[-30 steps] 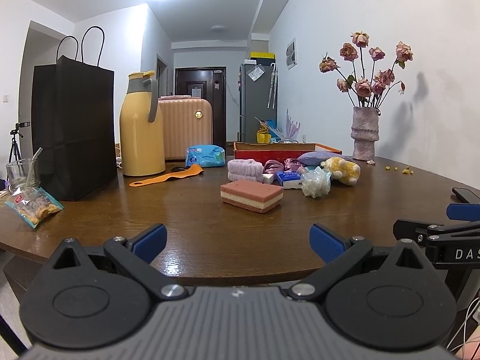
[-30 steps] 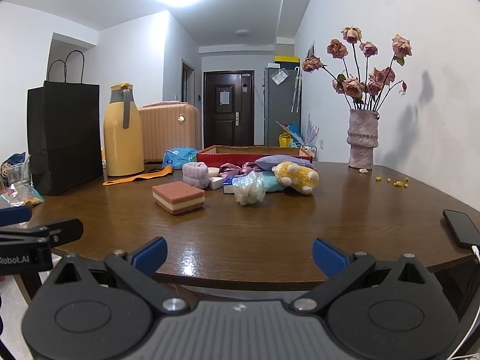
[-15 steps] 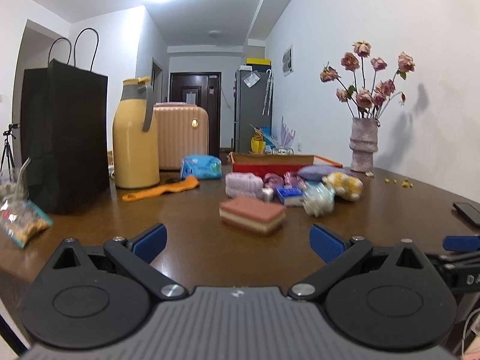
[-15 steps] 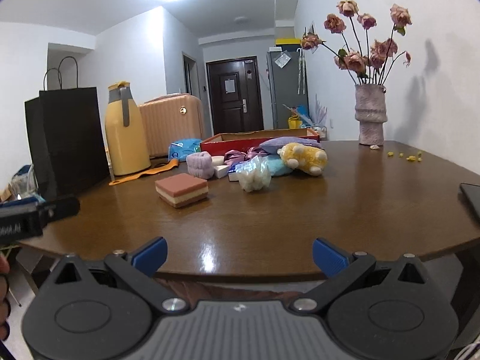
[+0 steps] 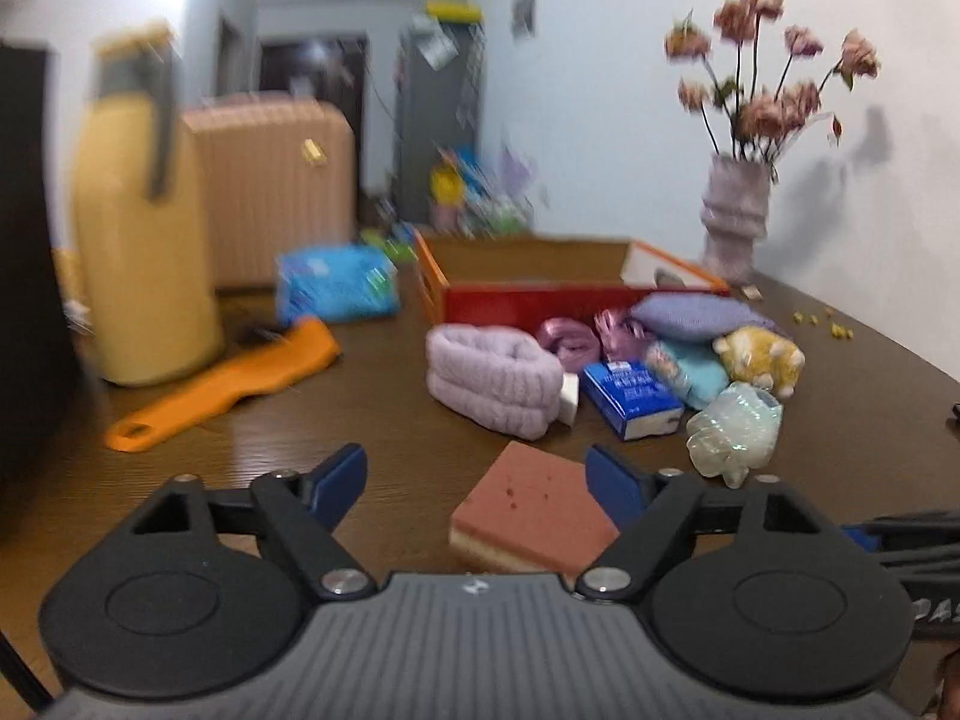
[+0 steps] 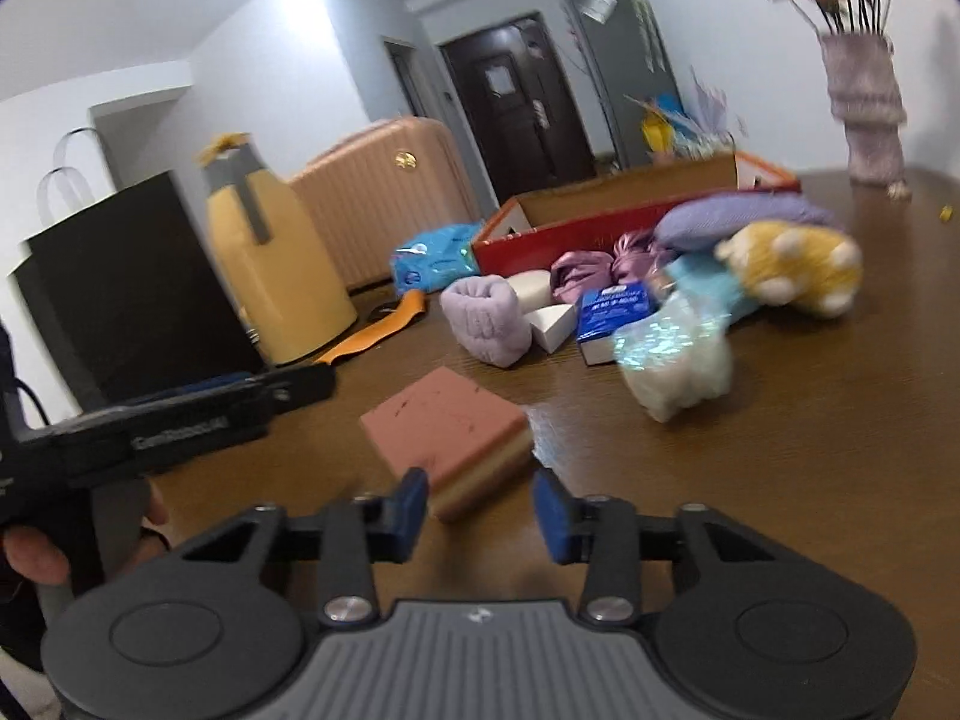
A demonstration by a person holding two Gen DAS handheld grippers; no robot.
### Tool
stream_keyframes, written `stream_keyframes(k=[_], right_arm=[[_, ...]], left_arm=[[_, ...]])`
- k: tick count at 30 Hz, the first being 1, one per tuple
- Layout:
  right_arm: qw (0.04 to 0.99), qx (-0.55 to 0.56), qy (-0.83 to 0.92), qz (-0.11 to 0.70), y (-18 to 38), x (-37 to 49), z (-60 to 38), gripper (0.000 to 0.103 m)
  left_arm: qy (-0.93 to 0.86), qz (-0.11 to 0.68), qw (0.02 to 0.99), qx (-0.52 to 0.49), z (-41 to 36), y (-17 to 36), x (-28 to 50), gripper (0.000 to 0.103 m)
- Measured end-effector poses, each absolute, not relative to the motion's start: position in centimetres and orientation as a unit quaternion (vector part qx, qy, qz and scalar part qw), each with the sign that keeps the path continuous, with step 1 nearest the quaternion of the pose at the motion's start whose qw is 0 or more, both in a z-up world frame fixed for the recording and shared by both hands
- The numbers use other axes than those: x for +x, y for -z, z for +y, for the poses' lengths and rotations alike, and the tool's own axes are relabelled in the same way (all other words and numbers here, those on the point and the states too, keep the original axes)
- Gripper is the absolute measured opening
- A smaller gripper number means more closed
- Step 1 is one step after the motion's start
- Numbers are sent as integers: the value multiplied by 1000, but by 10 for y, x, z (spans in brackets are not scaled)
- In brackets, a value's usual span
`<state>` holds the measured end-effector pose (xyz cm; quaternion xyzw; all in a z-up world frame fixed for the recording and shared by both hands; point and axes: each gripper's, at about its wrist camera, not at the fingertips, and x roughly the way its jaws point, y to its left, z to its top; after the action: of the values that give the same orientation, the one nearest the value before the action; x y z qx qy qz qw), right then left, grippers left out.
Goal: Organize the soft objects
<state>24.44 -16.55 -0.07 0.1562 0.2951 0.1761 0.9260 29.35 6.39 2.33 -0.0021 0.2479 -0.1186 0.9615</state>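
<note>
**A:** So where are we? From the left wrist view we've got the left gripper (image 5: pixel 477 483) hanging over the brown table (image 5: pixel 336 420), jaws partway apart and closing. The pink sponge (image 5: pixel 531 507) sits right in front, more toward the right-hand finger, but we can't see the pads pressing on it. Picture's pretty smeared.

**B:** Same block from the right wrist view: the sponge (image 6: pixel 447 426) lies flat on the table (image 6: pixel 810 450), just ahead of the right gripper (image 6: pixel 483 507). Those jaws are narrow and closing too, with only the near corner of the sponge at the gap. Nothing gripped that we can make out.

**A:** And the rest of the soft stuff?

**B:** All bunched in front of the red box (image 6: pixel 606 228). We see the lilac fuzzy band (image 6: pixel 486 318), a yellow plush toy (image 6: pixel 792 270), a purple cushion (image 6: pixel 738 216) leaning against the box's front, and a shiny crinkly bundle (image 6: pixel 678 360) nearest us. A blue tissue pack (image 6: pixel 612 312) lies among them.

**A:** The box looks empty inside from our side (image 5: pixel 528 252). The yellow thermos (image 5: pixel 144 228) and orange strap (image 5: pixel 222 384) sit off to the left, the flower vase (image 5: pixel 735 216) far right.

**B:** Also, the left gripper's body (image 6: pixel 174 420) shows at our left edge, with a hand (image 6: pixel 36 546) around its handle.
</note>
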Motion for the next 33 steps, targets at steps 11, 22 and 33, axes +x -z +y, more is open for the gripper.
stream_keyframes(k=[11, 22, 33], right_arm=[[912, 189, -148, 331, 15, 307, -174, 23], [869, 252, -187, 382, 25, 319, -210, 36], [898, 226, -211, 313, -87, 382, -242, 34]], left_arm=[[196, 378, 893, -145, 73, 4, 324, 33], [173, 415, 868, -212, 66, 8, 318, 28], [192, 331, 909, -164, 23, -102, 375, 27]])
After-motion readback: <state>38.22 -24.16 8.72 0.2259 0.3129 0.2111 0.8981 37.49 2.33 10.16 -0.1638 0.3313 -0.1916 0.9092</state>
